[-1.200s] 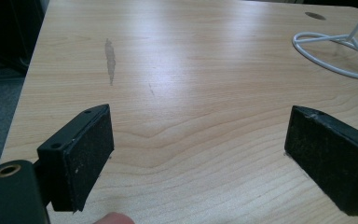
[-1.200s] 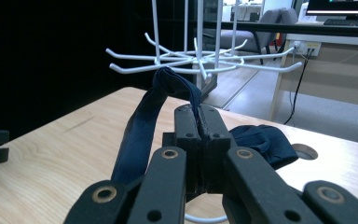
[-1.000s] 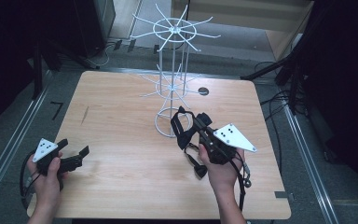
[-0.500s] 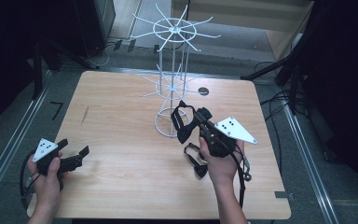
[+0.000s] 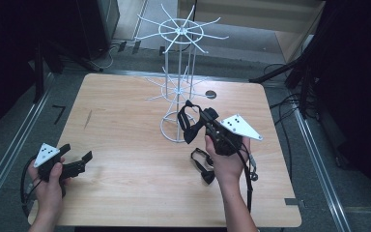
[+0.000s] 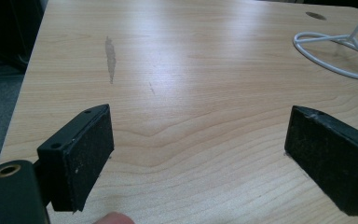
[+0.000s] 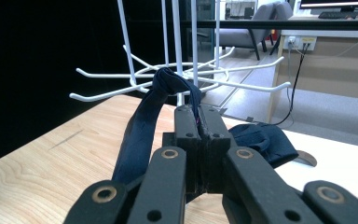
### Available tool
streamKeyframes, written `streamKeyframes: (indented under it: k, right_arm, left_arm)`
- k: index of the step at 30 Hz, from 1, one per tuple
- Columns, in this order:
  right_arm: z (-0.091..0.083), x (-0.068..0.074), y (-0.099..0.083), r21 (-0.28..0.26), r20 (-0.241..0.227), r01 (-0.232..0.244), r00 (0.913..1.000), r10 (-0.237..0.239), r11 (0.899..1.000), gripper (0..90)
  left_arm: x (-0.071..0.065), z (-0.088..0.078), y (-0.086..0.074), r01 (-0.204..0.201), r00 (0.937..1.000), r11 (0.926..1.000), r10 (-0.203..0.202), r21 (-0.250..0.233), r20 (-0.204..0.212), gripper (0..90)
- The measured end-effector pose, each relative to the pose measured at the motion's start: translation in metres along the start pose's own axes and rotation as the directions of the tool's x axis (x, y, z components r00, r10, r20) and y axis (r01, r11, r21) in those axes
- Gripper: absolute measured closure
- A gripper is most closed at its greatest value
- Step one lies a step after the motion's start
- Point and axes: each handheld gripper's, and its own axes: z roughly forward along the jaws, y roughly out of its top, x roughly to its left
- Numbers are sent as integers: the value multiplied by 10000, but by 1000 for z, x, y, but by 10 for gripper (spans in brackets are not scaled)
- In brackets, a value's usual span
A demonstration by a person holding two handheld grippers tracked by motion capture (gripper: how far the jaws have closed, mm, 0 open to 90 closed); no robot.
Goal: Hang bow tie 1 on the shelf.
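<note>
1. While I hold the left gripper (image 5: pixel 79 162) parked at the near left corner of the table (image 5: pixel 125 193), its jaws stand wide apart with nothing between them, just above bare wood; I judge it is kept out of the way.
2. Right gripper (image 5: pixel 189 126): jaws pressed together on a dark strap (image 7: pixel 142 130), pinched at its looped top so the loop stands free above the jaw tips.
3. Strap, location: lifted off the table right of centre, just beside the lower tier of the white wire rack (image 5: pixel 178 92); its tail hangs down left of the jaws.
4. Rack: upright at the far middle, ring base on the wood, hooked prongs radiating. I hold the loop near prong level, seemingly to hang it on one.
5. Second dark strap (image 5: pixel 203 164): lying on the table near my right hand, apparently waiting its turn.
</note>
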Motion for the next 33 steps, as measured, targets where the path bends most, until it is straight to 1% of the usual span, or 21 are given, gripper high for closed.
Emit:
streamKeyframes:
  k: [1, 4, 10, 16, 24, 27, 29, 30, 31, 32, 33]
  right_arm:
    - [0, 0, 0, 0, 0, 0, 10000, 0, 10000, 891]
    - [8, -1, 0, -15, -67, 15, 10000, -15, 10000, 891]
    - [18, -3, -1, 185, -48, -120, 9999, 121, 9998, 891]
    - [25, -2, -3, 271, -42, -123, 9999, 124, 9996, 891]
    - [35, -2, -10, 529, 20, -90, 10000, 89, 9986, 890]
    - [39, -3, -17, 772, 27, -116, 9999, 114, 9969, 883]
    - [40, -2, -19, 826, -26, -147, 9999, 150, 9965, 848]
    - [41, -1, -21, 832, -70, -117, 9999, 123, 9965, 810]
    - [41, -1, -21, 832, -70, -117, 9999, 123, 9965, 810]
    - [41, -1, -23, 807, -195, -55, 9998, 71, 9967, 722]
    - [41, 0, -24, 799, -227, 2, 9997, 16, 9968, 692]
  left_arm:
    - [0, 0, 0, 0, 10000, 10000, 0, 8, 1, 84]
    - [0, 0, 0, -4, 10000, 10000, 4, 11, 2, 84]
    - [0, 0, 0, 21, 10000, 10000, -21, -10, 17, 84]
    - [0, 0, 0, 9, 10000, 10000, -9, 13, -1, 84]
    - [0, 0, 0, -6, 10000, 10000, 6, 14, 20, 84]
    - [0, 0, 0, 29, 10000, 10000, -29, 27, 20, 84]
    - [0, 0, 0, 10, 10000, 10000, -10, 26, 14, 84]
    - [0, 0, 0, 1, 10000, 10000, -1, 37, 16, 84]
    - [0, 0, 0, 1, 10000, 10000, -1, 37, 16, 84]
    - [0, 0, 0, -10, 10000, 10000, 10, 36, 11, 84]
    - [0, 0, 0, -1, 10000, 10000, 1, 28, 19, 84]
